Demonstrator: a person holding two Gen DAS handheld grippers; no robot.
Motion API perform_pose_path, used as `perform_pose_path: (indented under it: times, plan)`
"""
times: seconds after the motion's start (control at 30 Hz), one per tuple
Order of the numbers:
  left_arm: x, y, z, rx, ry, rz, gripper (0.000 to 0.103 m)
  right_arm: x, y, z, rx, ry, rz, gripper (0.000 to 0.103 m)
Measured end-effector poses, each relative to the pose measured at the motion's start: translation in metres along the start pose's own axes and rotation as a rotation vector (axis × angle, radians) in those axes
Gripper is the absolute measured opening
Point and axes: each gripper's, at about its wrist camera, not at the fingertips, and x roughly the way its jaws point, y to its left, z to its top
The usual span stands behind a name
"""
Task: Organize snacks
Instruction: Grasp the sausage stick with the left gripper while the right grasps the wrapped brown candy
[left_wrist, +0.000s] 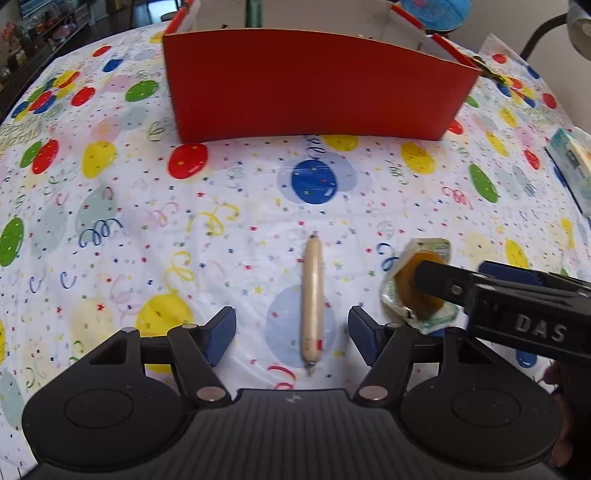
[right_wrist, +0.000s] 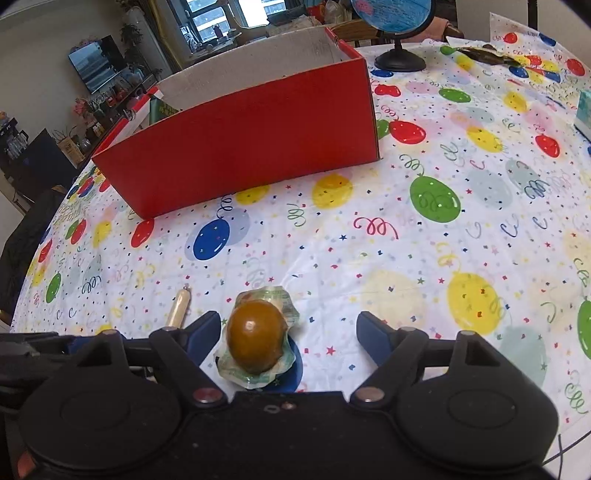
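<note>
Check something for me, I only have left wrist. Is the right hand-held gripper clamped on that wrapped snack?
Observer: No. The right hand-held gripper is open. The wrapped snack lies between its fingers, close to one finger and apart from the other.
Operator: A finger covers it here. What is it?
Observer: It is brown, rounded and egg-shaped, sealed in a clear wrapper with green print.
Operator: What is the blue thing past the box?
Observer: It is a globe. Its black base stands on the tablecloth just beyond the far corner of the red box.
</note>
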Motion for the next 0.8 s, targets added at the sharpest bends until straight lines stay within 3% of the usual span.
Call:
perform_pose_path:
  times: [0.2,0.47,0.53,0.6,0.8]
  plan:
    - [0.0,-0.019,-0.008,0.09,-0.012,-0.011,0.063,0.003,0.015,-0.001,-0.066,0.015,0.031,0.069]
    - [-0.001,-0.019,-0.007,0.1,-0.032,0.012,0.037,0.008,0.018,-0.002,-0.072,0.03,0.024,0.04]
    - [-0.001,-0.019,-0.006,0.097,-0.034,0.031,0.019,0.007,0.016,-0.002,-0.063,0.028,0.022,0.04]
    - [-0.001,-0.019,-0.005,0.1,-0.032,0.037,0.011,0.005,0.015,-0.004,-0.059,0.022,0.013,0.039]
    - [-0.005,-0.014,-0.003,0.071,-0.039,0.018,0.011,-0.004,0.008,-0.006,-0.038,0.014,-0.003,0.039]
